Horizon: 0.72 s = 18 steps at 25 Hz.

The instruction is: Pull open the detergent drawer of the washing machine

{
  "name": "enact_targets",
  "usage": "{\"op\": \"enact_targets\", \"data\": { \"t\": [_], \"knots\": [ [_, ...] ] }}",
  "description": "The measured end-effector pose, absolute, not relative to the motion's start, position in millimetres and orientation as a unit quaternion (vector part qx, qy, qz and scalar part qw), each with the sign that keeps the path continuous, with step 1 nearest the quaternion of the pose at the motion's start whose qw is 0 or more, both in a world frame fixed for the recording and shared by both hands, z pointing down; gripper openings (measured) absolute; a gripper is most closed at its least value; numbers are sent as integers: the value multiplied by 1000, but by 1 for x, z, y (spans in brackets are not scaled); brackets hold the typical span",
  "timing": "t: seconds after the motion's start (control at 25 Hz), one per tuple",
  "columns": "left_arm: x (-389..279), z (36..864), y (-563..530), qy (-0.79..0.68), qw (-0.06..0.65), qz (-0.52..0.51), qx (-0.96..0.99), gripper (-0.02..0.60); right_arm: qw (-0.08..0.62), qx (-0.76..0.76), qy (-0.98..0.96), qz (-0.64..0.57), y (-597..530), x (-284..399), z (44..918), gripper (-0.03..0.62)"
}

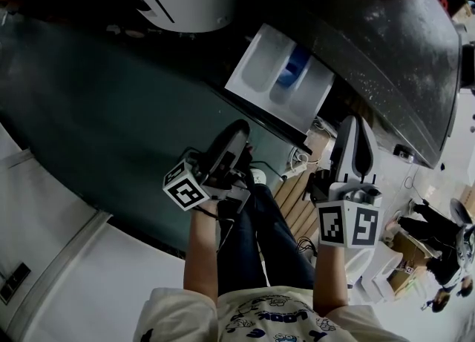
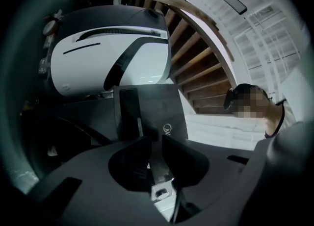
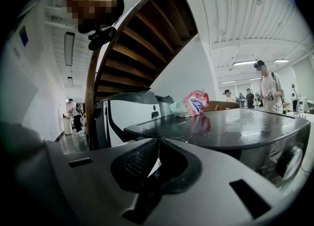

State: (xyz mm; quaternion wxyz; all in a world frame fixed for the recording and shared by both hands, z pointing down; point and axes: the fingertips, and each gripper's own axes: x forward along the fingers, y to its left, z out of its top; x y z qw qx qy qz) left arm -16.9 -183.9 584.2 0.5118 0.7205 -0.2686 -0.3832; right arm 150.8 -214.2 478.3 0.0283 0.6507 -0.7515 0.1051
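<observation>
Staircase (image 3: 142,38) in right gripper view, open detergent drawer (image 1: 249,73) in head view

A wooden spiral staircase (image 3: 142,38) curved across the upper middle of the right gripper view. A crumpled red-and-white snack bag (image 3: 192,105) sat mid-frame, and a few people (image 3: 269,85) stood far right. A big white rounded unit (image 2: 110,53) filled the left gripper view's upper left.

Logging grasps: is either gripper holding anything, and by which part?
Nothing is held. Left gripper: jaws slightly apart, empty. Right gripper: jaws together, empty. Detergent drawer stands open.
</observation>
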Motion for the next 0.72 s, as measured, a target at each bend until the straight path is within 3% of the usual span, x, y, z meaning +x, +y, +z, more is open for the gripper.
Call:
{"op": "enact_targets", "data": {
  "t": [0.36,0.72],
  "knots": [
    [-21,564,-169,-294,509,-366,721,103,33,650,-754,87,-211,154,450,21],
    [-35,471,-164,-349,447,-349,747,100,33,649,-756,74,-202,162,389,21]
  ]
}}
